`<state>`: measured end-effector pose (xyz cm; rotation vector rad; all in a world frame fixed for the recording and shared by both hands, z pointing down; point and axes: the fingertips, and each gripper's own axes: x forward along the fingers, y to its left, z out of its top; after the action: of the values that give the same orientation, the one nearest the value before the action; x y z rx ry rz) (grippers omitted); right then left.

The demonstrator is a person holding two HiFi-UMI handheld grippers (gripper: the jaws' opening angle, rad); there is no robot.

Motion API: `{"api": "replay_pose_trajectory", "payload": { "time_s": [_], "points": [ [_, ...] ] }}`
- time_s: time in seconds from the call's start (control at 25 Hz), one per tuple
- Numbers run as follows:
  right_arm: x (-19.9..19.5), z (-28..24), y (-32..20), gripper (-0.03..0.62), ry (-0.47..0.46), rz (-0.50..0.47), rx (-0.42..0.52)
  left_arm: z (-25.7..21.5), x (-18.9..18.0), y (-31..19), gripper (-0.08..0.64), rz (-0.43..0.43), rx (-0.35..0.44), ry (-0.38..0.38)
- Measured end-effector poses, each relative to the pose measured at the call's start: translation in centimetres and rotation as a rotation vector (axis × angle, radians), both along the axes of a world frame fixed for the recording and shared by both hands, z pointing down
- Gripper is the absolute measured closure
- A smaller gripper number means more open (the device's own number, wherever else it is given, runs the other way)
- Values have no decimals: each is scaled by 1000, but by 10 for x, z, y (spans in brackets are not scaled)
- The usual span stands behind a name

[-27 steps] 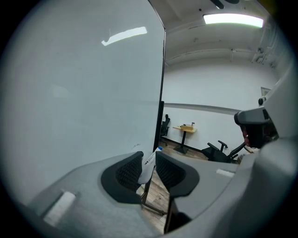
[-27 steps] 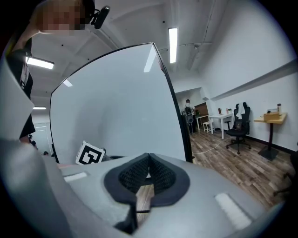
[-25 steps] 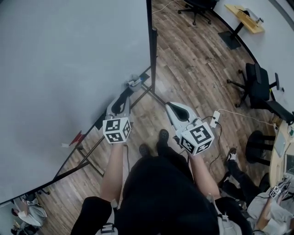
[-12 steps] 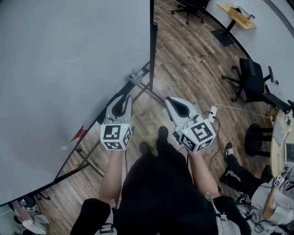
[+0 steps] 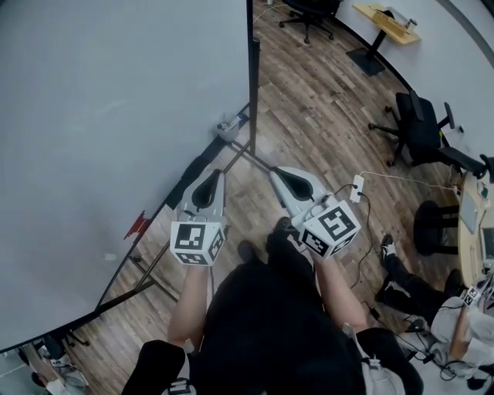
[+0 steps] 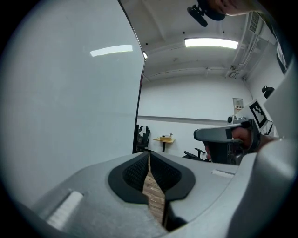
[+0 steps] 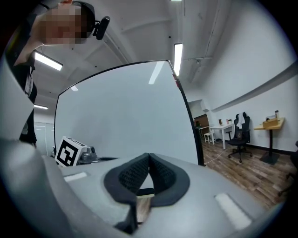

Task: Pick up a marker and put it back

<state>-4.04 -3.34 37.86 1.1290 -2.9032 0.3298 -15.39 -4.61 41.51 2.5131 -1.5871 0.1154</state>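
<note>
A small white and blue object (image 5: 228,126), perhaps a marker, lies at the right end of the tray under the large whiteboard (image 5: 116,116). A red item (image 5: 137,225) sits further left along that ledge. My left gripper (image 5: 210,173) hovers below and to the left of the small object, apart from it. Its jaws are closing, and in the left gripper view the left gripper (image 6: 149,155) has its tips meeting on nothing. My right gripper (image 5: 276,171) hangs over the wood floor; in its own view the right gripper (image 7: 149,155) is shut and empty.
The whiteboard's black stand leg (image 5: 251,154) runs down between the two grippers. A white power adapter with its cable (image 5: 356,187) lies on the floor at right. Office chairs (image 5: 421,131) and a yellow desk (image 5: 386,23) stand beyond. A seated person's legs (image 5: 409,293) are at lower right.
My left gripper has drawn back from the tray's end toward the person. The right gripper has shifted slightly left. The view has tilted a little.
</note>
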Motion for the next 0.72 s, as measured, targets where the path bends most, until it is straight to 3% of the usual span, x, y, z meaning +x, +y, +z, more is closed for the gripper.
{"api": "replay_pose_trajectory", "payload": {
  "time_s": [0.72],
  "points": [
    [-18,15,5,591,90,-30,15,-3,-2,8,549,14,0,30]
  ]
}}
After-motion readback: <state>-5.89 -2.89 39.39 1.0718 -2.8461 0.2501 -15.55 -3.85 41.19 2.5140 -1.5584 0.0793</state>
